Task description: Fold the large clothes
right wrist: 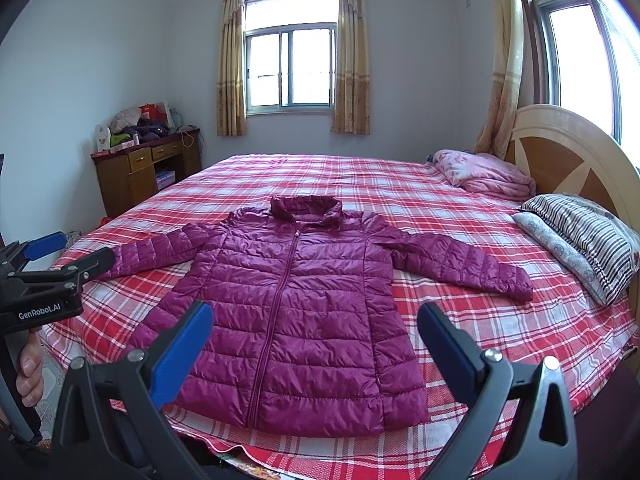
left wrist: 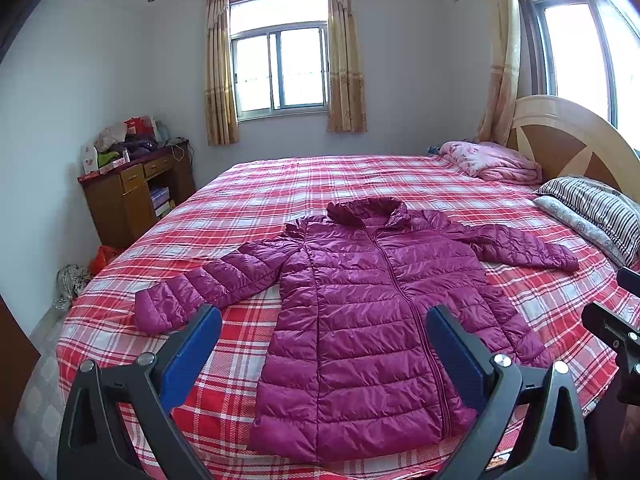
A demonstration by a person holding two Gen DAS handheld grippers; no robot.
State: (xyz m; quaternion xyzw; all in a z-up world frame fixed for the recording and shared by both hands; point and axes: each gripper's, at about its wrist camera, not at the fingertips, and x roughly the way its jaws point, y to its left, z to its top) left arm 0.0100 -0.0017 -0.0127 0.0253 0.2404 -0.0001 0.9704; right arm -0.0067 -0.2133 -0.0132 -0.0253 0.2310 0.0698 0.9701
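Note:
A magenta quilted puffer jacket (left wrist: 360,296) lies flat and zipped on the bed, collar away from me, both sleeves spread out; it also shows in the right wrist view (right wrist: 296,300). My left gripper (left wrist: 324,316) is open and empty, held above the jacket's lower hem. My right gripper (right wrist: 316,312) is open and empty, also above the hem. The left gripper (right wrist: 60,248) shows at the left edge of the right wrist view, open, near the left sleeve cuff (right wrist: 128,258).
The bed has a red plaid sheet (left wrist: 360,180). A pink folded blanket (left wrist: 492,160), striped pillows (left wrist: 596,208) and a wooden headboard (left wrist: 560,136) are at the right. A cluttered wooden desk (left wrist: 132,192) stands at the far left.

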